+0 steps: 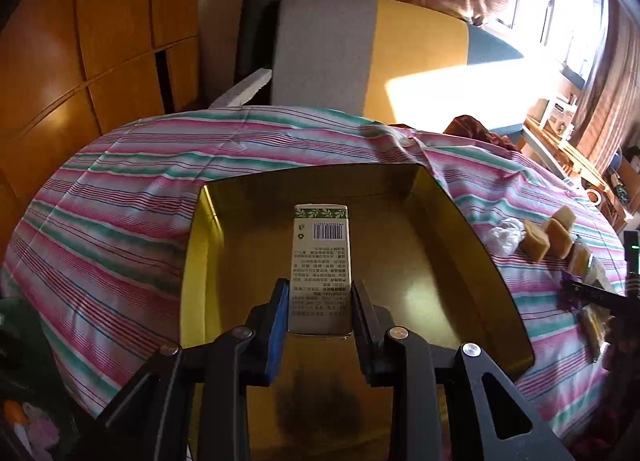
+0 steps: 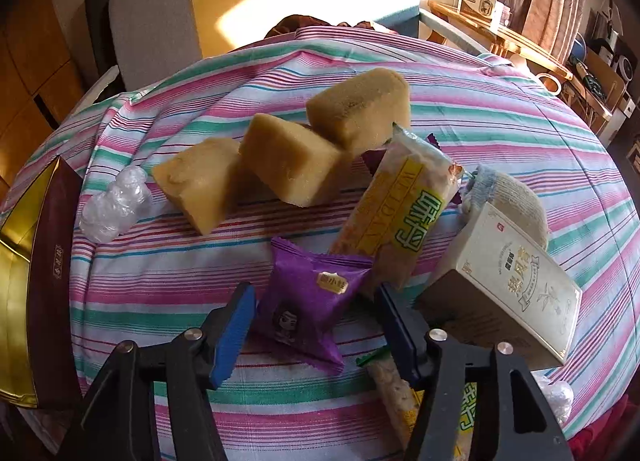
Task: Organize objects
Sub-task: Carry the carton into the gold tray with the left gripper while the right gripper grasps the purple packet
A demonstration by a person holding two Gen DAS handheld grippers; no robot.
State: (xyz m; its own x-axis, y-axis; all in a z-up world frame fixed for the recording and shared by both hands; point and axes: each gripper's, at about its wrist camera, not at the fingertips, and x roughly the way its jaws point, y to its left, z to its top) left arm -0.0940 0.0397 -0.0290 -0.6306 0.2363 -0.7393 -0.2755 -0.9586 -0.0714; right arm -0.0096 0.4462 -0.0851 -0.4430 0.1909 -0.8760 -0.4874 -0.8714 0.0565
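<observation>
A slim white carton is clamped between the pads of the left gripper and held over the gold-lined box, above its floor. To the right of that box, a purple snack packet is straddled by the part-open right gripper; whether its pads touch it cannot be told.
</observation>
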